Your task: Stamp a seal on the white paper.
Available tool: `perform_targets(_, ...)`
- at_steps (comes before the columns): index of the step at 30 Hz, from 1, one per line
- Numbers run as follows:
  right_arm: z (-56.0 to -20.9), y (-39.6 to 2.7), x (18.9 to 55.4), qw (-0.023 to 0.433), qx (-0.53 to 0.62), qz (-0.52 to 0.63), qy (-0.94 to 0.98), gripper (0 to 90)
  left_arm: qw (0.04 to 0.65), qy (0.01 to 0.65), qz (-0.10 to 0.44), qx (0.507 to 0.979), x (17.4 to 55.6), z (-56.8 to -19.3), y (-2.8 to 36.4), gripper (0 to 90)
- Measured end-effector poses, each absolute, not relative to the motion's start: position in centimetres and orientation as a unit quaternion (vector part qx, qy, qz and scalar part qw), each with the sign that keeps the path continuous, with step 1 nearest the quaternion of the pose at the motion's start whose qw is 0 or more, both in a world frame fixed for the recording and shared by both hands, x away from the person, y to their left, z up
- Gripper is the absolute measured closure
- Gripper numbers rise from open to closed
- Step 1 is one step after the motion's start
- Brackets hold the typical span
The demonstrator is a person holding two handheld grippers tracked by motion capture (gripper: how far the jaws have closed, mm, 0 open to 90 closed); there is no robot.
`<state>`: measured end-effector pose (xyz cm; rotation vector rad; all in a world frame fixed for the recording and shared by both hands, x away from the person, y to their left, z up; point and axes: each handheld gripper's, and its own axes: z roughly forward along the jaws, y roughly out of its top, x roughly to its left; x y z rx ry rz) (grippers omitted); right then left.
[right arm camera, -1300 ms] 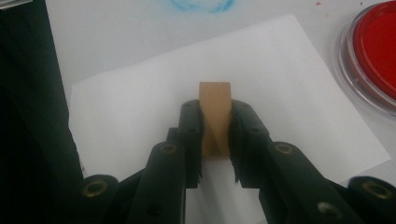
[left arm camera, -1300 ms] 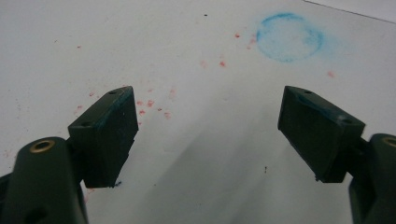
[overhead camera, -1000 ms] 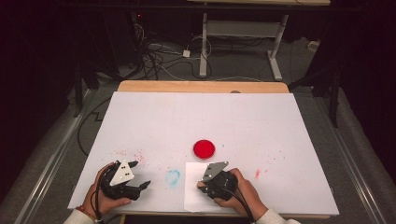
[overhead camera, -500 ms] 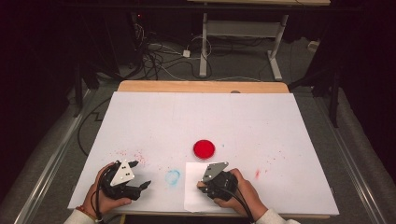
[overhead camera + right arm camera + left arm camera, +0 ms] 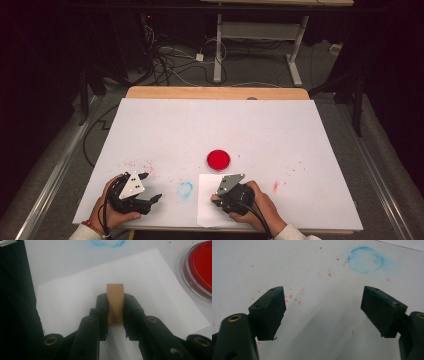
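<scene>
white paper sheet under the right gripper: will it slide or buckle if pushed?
The paper sheet is thin and lies loose on the smooth table cover, so it probably slides easily. Being floppy, it would likely buckle if pushed from one edge. It looks light, so the wooden block might drag it.

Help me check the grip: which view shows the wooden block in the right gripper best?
The right gripper view: the wooden block stands clamped between the right gripper jaws above the white paper sheet. In the high view the gripper and hand hide the block. The left gripper view looks at bare table.
</scene>
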<state>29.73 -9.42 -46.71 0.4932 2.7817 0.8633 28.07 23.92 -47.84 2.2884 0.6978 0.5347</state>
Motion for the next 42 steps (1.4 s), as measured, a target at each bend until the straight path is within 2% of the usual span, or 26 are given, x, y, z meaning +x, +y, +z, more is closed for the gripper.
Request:
perform_targets(7,-46.2,-9.3,29.6,0.105,0.155,0.289,0.939,75.9,0.339,0.27,0.204,0.878,28.1,-47.9,24.1,19.4)
perform_targets(14,-43.7,-10.0,29.4,0.106,0.16,0.334,0.923,75.8,0.337,0.274,0.2,0.879,28.3,-48.1,24.3,19.4)
perform_targets(42,-41.2,-11.2,29.3,0.138,0.169,0.363,0.906,75.8,0.342,0.275,0.193,0.878,28.3,-48.2,24.5,19.4)
